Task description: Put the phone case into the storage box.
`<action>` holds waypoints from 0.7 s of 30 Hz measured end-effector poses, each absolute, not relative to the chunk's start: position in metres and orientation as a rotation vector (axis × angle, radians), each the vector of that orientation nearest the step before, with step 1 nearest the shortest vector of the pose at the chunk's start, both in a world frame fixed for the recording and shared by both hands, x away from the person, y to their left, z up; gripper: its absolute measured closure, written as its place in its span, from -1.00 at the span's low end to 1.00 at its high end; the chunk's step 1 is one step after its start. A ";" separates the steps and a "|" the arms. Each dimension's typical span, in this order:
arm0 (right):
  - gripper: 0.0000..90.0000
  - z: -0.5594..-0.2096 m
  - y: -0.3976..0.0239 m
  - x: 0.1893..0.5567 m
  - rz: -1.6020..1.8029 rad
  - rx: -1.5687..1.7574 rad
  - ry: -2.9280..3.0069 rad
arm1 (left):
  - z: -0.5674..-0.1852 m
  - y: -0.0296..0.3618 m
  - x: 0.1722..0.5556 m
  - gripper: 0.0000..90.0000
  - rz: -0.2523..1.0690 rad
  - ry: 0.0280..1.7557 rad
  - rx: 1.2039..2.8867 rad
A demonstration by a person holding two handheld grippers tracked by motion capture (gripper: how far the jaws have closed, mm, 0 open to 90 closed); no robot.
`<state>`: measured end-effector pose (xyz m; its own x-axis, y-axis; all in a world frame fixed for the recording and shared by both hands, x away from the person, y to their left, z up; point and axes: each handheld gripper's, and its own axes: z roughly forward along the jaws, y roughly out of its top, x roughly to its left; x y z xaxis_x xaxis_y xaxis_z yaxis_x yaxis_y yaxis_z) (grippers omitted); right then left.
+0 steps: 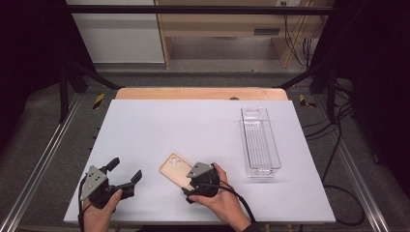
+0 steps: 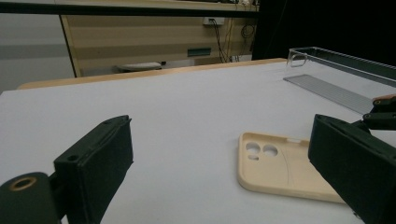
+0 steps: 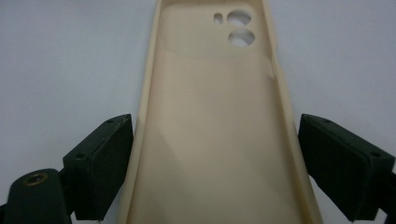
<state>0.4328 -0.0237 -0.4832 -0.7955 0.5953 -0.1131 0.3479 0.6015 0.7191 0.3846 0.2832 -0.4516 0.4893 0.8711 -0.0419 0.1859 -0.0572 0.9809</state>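
A beige phone case [image 1: 173, 166] lies hollow side up on the white table top [image 1: 193, 125], camera holes at its far end. My right gripper [image 1: 192, 176] sits over its near end. In the right gripper view the gripper [image 3: 215, 123] is open, with one jaw on each side of the case [image 3: 210, 70], close to its long edges. My left gripper [image 1: 126, 168] is open near the front left of the table, nothing between its fingers. In its own view the left gripper [image 2: 219, 123] faces the case [image 2: 275, 168], which lies ahead and to the right.
A clear plastic tray [image 1: 260, 140] stands empty at the right of the table, long side running away from me; its rim [image 2: 345, 58] shows far right in the left gripper view. A wooden edge [image 1: 200, 93] borders the table's back.
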 end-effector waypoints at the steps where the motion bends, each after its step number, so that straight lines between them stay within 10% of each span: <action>1: -0.72 -0.482 -0.025 0.433 1.028 0.767 2.479 | -0.452 0.283 0.385 -0.86 0.720 0.945 1.555; 21: -0.71 -0.467 -0.051 0.432 1.147 0.838 2.318 | -0.451 0.277 0.384 -0.94 0.690 0.959 1.545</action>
<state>0.4315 -0.0506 -0.4675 -0.7303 0.6755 -0.1014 0.3292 0.4781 0.8143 0.3843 0.2769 -0.4512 0.4962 0.8650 -0.0747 0.2048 -0.0330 0.9783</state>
